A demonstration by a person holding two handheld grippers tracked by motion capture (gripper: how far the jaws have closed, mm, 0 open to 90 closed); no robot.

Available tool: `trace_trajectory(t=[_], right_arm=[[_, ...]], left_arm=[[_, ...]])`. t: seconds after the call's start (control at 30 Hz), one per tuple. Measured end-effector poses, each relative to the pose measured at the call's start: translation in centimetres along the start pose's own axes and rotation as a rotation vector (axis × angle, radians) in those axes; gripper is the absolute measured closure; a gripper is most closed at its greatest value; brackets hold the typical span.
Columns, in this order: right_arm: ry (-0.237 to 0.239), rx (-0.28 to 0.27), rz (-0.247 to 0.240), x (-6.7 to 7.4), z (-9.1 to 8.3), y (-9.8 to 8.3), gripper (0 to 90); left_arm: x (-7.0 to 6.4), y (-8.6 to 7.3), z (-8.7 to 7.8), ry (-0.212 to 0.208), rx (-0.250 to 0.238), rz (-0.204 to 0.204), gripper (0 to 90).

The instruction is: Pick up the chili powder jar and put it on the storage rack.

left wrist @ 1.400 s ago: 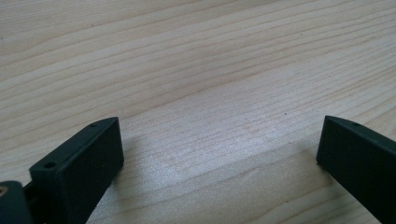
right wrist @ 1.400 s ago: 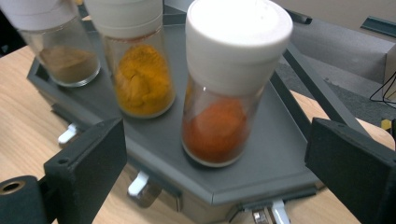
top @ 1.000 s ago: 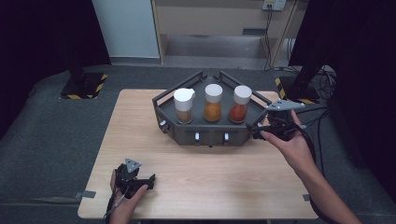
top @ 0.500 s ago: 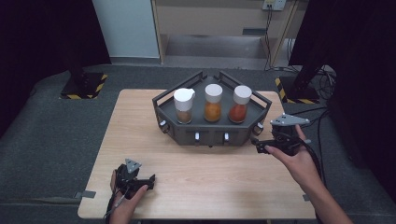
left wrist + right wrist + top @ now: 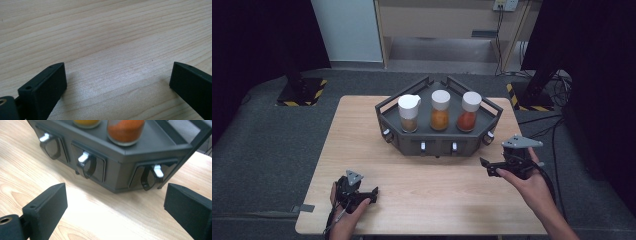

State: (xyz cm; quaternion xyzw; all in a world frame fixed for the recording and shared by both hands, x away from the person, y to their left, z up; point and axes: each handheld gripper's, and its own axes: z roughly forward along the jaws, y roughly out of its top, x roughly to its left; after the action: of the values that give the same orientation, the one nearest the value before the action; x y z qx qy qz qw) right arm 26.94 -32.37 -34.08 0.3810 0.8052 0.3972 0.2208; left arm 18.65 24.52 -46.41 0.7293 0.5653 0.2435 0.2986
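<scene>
Black unlabelled spice rack (image 5: 439, 142), three jars (image 5: 440, 110)

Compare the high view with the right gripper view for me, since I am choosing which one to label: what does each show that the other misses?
The high view alone takes in the three white caps, including the spouted one on the left jar, the rack's rails, the left tongs resting open near the table's front edge, and the floor around the table.

The right gripper view alone shows up close the white-tipped scoop handles in the rack's front slots, framed by the open right tongs.

Both share the dark rack, the orange-red jar and the wooden tabletop.
</scene>
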Motion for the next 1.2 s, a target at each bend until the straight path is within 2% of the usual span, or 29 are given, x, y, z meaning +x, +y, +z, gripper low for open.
trace_trajectory(t=[0.3, 0.37, 0.43, 1.2], right_arm=[[0.000, 0.021, 0.005, 0.5, 0.9, -2.2, 5.3], [-0.022, 0.017, 0.008, 0.9, 1.0, -2.8, 6.5], [-0.020, 0.018, 0.015, 0.9, 1.3, -3.2, 6.4], [0.032, 0.054, 0.034, 1.9, 2.7, -5.1, 5.0]], left_arm=[[0.0, 0.0, 0.0, -0.001, 0.000, 0.000, 0.0], [0.0, 0.0, 0.0, -0.001, 0.000, -0.001, 0.0], [0.0, 0.0, 0.0, -0.001, 0.000, -0.001, 0.0], [0.0, 0.0, 0.0, 0.000, 0.000, 0.000, 0.0]])
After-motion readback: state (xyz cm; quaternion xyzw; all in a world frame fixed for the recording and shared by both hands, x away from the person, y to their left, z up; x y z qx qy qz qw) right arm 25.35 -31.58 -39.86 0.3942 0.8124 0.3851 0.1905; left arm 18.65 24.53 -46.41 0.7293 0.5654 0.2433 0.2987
